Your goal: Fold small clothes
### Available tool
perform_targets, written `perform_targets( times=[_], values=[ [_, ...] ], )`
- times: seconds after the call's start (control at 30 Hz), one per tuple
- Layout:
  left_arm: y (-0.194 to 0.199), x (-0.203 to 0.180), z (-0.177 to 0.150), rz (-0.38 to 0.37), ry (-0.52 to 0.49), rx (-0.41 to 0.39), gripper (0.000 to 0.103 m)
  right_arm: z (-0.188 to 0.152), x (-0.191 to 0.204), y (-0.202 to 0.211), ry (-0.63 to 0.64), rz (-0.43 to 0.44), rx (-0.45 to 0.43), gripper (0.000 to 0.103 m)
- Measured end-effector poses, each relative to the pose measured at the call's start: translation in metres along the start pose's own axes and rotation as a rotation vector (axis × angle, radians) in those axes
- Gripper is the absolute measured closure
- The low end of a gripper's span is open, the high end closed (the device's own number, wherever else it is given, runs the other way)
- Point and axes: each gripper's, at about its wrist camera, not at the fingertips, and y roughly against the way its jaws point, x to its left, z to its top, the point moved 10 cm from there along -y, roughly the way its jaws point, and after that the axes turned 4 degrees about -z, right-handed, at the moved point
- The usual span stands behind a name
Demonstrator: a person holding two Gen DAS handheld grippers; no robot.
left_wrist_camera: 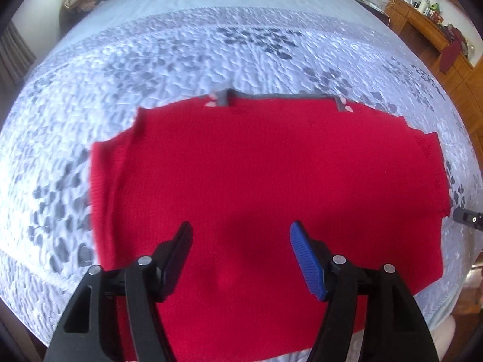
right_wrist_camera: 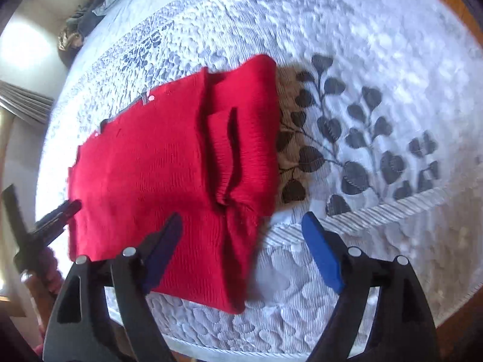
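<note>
the red knit sweater point(left_wrist_camera: 271, 181) is lying flat on the pale quilted bedspread point(left_wrist_camera: 181, 60), its sleeves folded in over the body and a grey neckline trim showing at its far edge. my left gripper point(left_wrist_camera: 241, 235) is hanging over its near part with jaws spread and nothing between them, and my right gripper point(right_wrist_camera: 241, 226) is hovering spread and empty at the sweater's folded edge. a wooden dresser point(left_wrist_camera: 428, 33) is standing off beside the bed, its clutter too blurred for me to make out.
</note>
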Motion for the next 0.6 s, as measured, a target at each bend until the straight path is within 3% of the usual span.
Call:
perform_targets(
  times=[0.17,0.4,0.5,0.6],
  values=[
    [-0.028,-0.004,0.009,0.020,0.005,0.055,0.035,0.004,-0.002,-0.021,-0.070,0.169,0.040,0.018],
    [-0.041,-0.002,0.003,0.000,-0.022,0.085,0.031,0.021,0.015,-0.030,-0.039,0.235,0.021,0.019],
    [-0.044,-0.001,0.004,-0.020,-0.013,0.096,0.030,0.023,0.023,-0.035,-0.019,0.223,0.037,0.030],
    [-0.046,-0.003,0.004,-0.018,-0.031,0.106,0.030,0.025,0.022,-0.036,0.004,0.141,0.042,0.060]
  ],
)
